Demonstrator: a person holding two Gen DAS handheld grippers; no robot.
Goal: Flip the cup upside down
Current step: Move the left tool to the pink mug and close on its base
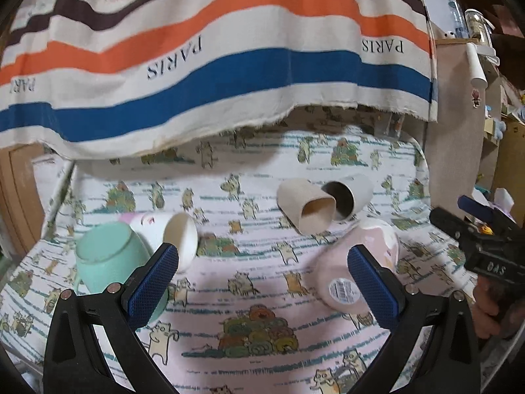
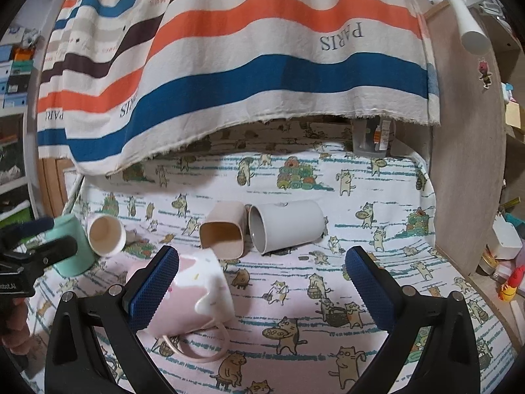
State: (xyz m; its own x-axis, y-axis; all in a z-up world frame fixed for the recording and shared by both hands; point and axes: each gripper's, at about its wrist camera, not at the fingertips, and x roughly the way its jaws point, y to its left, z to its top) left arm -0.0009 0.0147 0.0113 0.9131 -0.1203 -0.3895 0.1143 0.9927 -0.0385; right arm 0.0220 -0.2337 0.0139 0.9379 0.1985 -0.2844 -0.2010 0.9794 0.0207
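Several cups are on a cat-print cloth. A mint green cup stands upside down at the left, beside my open left gripper. A white cup lies on its side next to it. A pink mug lies on its side, its handle toward me, against the left finger of my open right gripper; it also shows in the left wrist view. A beige square cup and a grey cup lie on their sides in the middle. Both grippers are empty.
A striped cloth printed "PARIS" hangs over the back of the table. A wooden panel stands at the right edge. The other gripper shows at the right of the left wrist view. Cluttered shelves stand at far right.
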